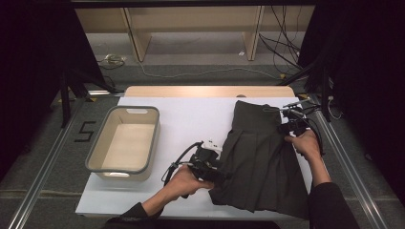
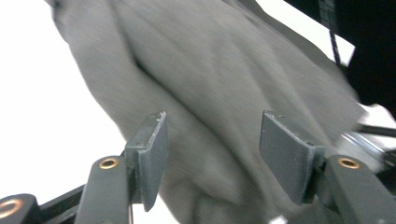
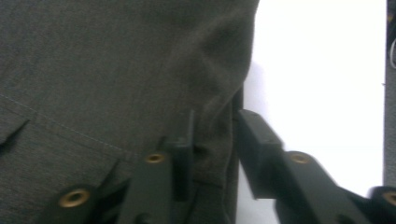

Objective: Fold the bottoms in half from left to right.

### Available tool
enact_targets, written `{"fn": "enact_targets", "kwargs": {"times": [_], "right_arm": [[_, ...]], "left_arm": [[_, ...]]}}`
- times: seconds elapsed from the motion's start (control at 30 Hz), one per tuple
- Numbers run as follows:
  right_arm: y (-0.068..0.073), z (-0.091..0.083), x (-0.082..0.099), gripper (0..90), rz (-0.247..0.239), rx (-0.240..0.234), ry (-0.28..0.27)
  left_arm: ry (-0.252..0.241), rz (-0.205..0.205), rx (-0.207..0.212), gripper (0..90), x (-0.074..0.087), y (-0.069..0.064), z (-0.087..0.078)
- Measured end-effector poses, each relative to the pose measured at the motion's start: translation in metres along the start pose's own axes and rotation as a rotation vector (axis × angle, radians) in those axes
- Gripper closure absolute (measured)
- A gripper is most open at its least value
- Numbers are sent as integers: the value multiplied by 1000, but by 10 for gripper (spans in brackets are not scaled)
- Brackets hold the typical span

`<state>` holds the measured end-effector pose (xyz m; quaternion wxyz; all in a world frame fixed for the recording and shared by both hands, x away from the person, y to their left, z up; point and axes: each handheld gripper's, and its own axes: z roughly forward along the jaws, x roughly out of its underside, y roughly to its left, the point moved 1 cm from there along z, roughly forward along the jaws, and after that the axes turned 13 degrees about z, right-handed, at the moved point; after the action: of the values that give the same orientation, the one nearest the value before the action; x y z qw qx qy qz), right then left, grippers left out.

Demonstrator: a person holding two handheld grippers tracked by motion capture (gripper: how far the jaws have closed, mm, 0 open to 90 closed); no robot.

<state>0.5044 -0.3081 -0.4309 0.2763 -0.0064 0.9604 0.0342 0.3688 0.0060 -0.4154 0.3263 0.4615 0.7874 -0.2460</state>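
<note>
A dark grey pleated garment (image 1: 258, 157) lies spread on the right half of the white table cover (image 1: 191, 119). My left gripper (image 1: 217, 174) is at the garment's left edge, low on that side. In the left gripper view its jaws stand wide apart (image 2: 210, 121), with the grey cloth (image 2: 210, 70) lying between and beyond them, and the pads do not press on it. My right gripper (image 1: 286, 125) is at the garment's right edge near its top. Its jaws (image 3: 215, 116) are parted around a raised fold of the cloth edge (image 3: 219, 93), without clamping it.
An empty grey-rimmed beige tub (image 1: 95, 157) stands on the left of the table. Metal rails (image 1: 43, 176) run along both sides of the table. Cables (image 1: 286, 52) lie on the floor at the back right.
</note>
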Motion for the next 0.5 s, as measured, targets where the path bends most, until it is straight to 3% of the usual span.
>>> {"fn": "enact_targets", "kwargs": {"times": [0.17, 0.2, 0.37, 0.5], "right_arm": [[-6, -13, 1, 450, 25, -33, -39], [-7, -16, 1, 429, 30, -42, -45], [-11, -32, 11, 368, 27, -79, -73], [-14, -39, 23, 312, 23, -113, -87]], "left_arm": [[2, -52, -30, 336, -3, 18, 7], [21, -68, -44, 320, -3, 25, 14], [47, -164, -27, 251, 1, 39, 32], [69, -192, -26, 236, 3, 42, 43]]}}
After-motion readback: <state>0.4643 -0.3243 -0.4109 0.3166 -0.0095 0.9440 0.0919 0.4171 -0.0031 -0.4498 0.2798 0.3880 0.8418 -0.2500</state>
